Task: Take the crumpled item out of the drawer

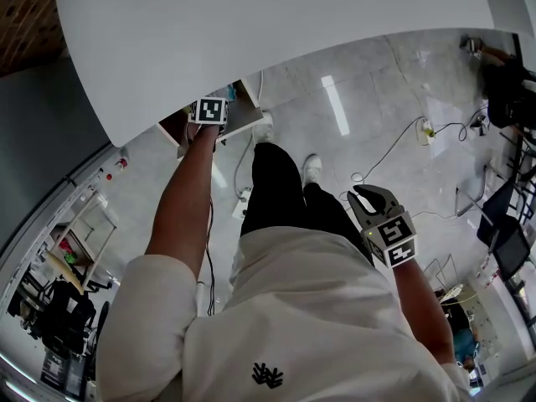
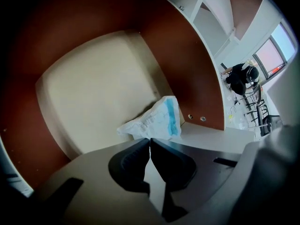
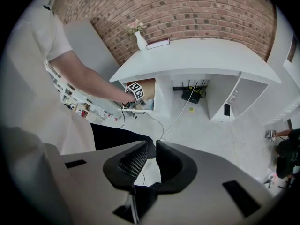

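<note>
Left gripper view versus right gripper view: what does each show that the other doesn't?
Only the left gripper view: inside the drawer, the crumpled item with the left gripper closed on its lower edge. Only the right gripper view: brick wall, vase, white desk, and the right gripper, open and empty. Both: the drawer and the left gripper.

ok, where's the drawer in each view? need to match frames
Head view: upper left of centre, drawer under the white desk's edge, by the left gripper's marker cube.
Left gripper view: fills the frame; cream floor, brown walls, crumpled item inside.
Right gripper view: left of centre, under the desk's left end.
Shared landmark: the marker cube, head and right gripper views.
</note>
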Action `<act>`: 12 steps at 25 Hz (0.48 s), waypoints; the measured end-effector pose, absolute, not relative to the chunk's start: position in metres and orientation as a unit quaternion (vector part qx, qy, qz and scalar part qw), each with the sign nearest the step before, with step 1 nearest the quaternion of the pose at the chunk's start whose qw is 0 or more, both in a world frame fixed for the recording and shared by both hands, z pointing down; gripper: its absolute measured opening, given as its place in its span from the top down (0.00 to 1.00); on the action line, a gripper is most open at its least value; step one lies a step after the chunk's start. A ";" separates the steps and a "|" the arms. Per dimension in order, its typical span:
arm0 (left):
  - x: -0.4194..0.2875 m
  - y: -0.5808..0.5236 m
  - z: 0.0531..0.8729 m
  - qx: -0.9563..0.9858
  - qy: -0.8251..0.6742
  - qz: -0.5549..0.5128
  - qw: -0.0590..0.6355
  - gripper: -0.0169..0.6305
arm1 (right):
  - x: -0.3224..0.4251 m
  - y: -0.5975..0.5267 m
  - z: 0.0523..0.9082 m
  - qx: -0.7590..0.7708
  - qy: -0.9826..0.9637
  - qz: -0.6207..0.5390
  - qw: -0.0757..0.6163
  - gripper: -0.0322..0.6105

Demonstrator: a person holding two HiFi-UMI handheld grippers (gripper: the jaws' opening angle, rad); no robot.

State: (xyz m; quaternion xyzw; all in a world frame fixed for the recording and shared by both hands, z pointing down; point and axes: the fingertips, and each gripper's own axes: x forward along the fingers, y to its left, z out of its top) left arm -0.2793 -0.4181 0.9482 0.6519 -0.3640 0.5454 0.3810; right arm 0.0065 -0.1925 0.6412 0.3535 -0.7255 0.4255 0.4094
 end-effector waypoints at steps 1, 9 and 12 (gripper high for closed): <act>-0.277 -0.418 0.946 0.653 -0.365 0.543 0.382 0.93 | 0.007 -0.192 0.640 0.354 -0.727 0.424 0.409 0.83; -0.265 -0.403 0.918 0.666 -0.381 0.515 0.383 0.94 | 0.015 -0.177 0.630 0.354 -0.739 0.411 0.400 0.83; -0.261 -0.398 0.900 0.670 -0.386 0.511 0.376 0.94 | 0.020 -0.172 0.625 0.356 -0.746 0.402 0.393 0.83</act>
